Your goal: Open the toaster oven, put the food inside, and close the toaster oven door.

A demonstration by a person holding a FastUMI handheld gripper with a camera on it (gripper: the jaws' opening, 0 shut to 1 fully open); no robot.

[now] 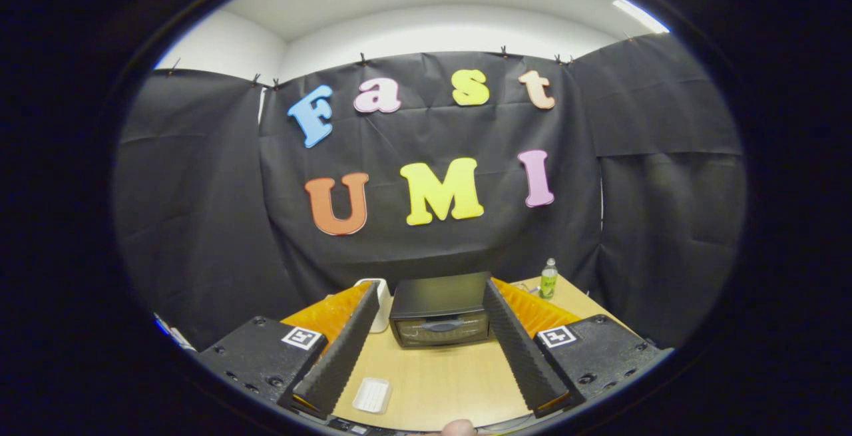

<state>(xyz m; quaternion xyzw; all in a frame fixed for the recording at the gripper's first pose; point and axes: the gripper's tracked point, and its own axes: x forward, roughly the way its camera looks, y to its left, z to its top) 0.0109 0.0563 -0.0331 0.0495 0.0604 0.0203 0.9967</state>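
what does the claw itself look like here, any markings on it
The claw has two long fingers with ribbed, sawtooth inner faces that narrow toward the tips. Each finger sits on a blocky black mount with screw holes, and each mount carries a square black-and-white tag on its top. Ridged orange strips run along the outer sides of the fingers.

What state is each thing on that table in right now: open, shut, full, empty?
Toaster oven: door shut.
Hand-held gripper: fingers open, holding nothing, oven beyond them.
White tray: flat on the table, looks empty.
Bottle: upright, capped.
White cup: upright beside the oven.
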